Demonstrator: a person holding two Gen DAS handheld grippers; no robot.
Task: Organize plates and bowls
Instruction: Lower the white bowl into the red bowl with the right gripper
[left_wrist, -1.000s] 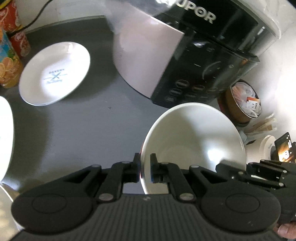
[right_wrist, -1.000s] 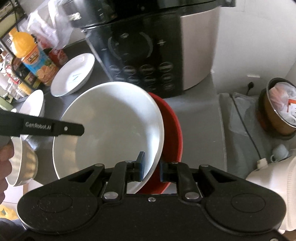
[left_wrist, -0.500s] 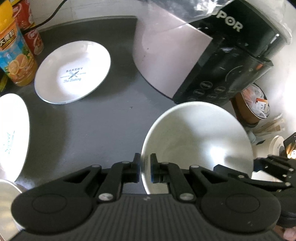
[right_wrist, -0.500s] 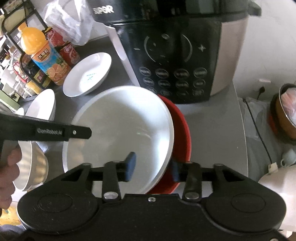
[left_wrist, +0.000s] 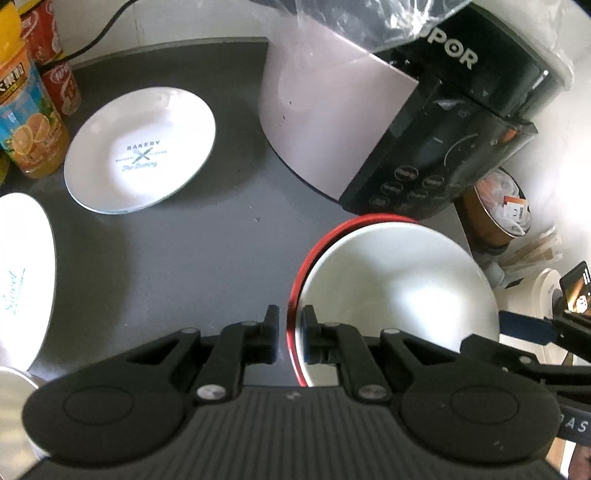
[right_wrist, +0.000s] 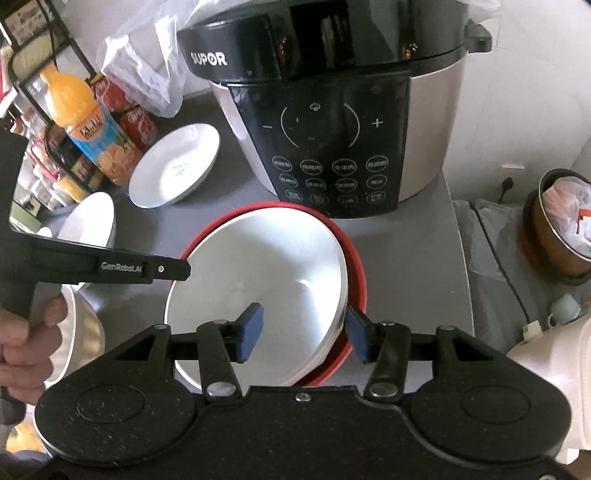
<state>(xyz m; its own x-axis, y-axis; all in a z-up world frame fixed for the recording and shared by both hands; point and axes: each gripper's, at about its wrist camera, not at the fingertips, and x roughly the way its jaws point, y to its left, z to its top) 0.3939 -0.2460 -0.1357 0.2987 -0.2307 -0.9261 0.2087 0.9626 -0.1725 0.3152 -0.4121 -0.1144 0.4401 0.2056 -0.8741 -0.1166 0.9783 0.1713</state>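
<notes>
White bowl (right_wrist: 258, 280) in red bowl (right_wrist: 356, 273) (nested)

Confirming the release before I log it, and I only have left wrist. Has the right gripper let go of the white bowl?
Observer: Yes. The right gripper has just been opening; the white bowl rim sits between its pads, which don't appear to press it.
Operator: Bowl seated in the red one?
Observer: Looks nested. The red bowl shows as a crescent along the right side.
Operator: Who's on the left gripper?
Observer: A hand grips the handle of the left gripper, whose finger is at the white bowl's left rim.
</notes>
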